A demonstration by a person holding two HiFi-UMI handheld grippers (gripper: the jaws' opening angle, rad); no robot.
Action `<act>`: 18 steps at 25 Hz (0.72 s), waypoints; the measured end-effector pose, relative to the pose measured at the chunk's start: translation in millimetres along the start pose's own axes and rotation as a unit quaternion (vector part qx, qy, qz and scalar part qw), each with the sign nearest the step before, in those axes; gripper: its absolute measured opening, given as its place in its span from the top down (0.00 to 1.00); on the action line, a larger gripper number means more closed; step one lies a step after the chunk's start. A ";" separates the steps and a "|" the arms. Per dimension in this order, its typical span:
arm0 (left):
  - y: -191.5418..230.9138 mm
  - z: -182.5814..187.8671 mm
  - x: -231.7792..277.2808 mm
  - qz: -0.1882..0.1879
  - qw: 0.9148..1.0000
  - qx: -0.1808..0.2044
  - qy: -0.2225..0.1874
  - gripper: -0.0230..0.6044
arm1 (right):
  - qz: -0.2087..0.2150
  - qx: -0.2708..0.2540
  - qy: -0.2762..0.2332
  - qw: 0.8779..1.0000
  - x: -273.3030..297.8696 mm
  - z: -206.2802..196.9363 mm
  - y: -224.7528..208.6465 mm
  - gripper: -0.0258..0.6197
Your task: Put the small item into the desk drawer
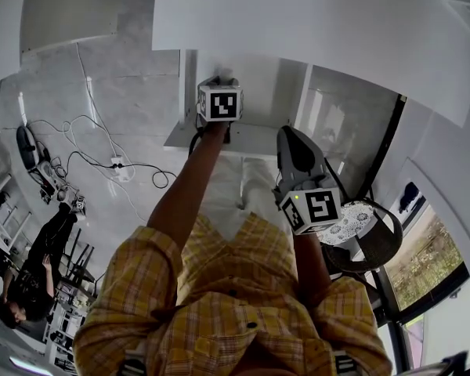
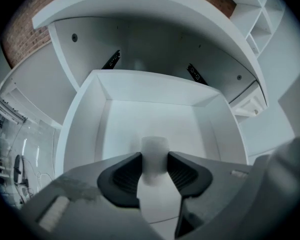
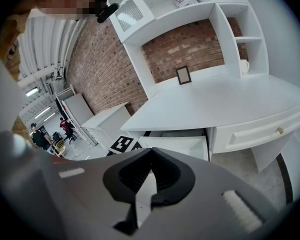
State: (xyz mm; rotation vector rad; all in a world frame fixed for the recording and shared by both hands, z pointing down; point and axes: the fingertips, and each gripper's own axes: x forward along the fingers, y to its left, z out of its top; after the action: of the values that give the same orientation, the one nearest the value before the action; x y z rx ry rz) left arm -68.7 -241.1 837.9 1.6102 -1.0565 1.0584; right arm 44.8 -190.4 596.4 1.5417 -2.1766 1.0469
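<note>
The white desk drawer (image 2: 151,80) stands pulled out, and its inside is bare. My left gripper (image 2: 154,171) hangs over it, shut on a small pale white item (image 2: 154,155) that sits between the dark pads. In the head view the left gripper (image 1: 219,92) reaches forward above the open drawer (image 1: 254,141) under the desk top. My right gripper (image 1: 296,151) is held back to the right of the drawer. Its jaws (image 3: 152,151) are shut with nothing between them. The right gripper view shows the open drawer (image 3: 179,145) from the side.
A closed drawer with a knob (image 3: 279,130) is right of the open one. On the desk top stand a picture frame (image 3: 183,75) and a mug (image 3: 245,65). A round chair (image 1: 364,233) is at my right. Cables (image 1: 117,164) and a person (image 1: 31,280) are on the left.
</note>
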 end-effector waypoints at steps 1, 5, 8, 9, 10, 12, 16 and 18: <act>0.7 -0.2 2.8 0.000 1.000 -0.001 0.003 0.69 | -0.001 0.000 0.001 1.000 -0.1 -1.1 -0.6 0.97; 2.6 -1.8 7.0 0.000 1.000 -0.011 0.012 0.69 | -0.001 0.000 0.002 1.000 -3.9 -2.1 -1.0 0.98; 4.2 -2.7 7.7 0.000 1.000 -0.013 0.016 0.69 | -0.002 -0.001 0.004 1.000 -7.0 -2.1 -0.3 0.98; 4.8 -3.7 9.2 0.000 1.000 -0.014 0.018 0.69 | -0.002 -0.002 0.004 1.000 -7.6 -2.6 -0.6 0.98; 5.4 -4.8 11.3 0.000 1.000 -0.015 0.019 0.69 | -0.003 -0.003 0.004 1.000 -8.0 -3.2 -1.1 0.98; 6.9 -6.2 14.4 0.002 1.000 -0.015 0.020 0.69 | -0.005 -0.003 0.006 1.000 -9.4 -5.0 -2.7 0.98; 8.2 0.4 10.8 0.004 1.000 -0.008 0.009 0.69 | -0.007 -0.003 0.007 1.000 -11.3 -6.7 -3.5 0.98; 7.8 0.4 12.2 0.003 1.000 -0.009 0.006 0.68 | -0.007 -0.002 0.006 1.000 -11.4 -6.1 -3.0 0.97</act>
State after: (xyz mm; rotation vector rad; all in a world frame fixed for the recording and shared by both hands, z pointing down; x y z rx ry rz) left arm -72.8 -245.3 851.2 1.5850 -1.0596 1.0585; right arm 50.9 -178.7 595.1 1.5430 -2.1551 1.0430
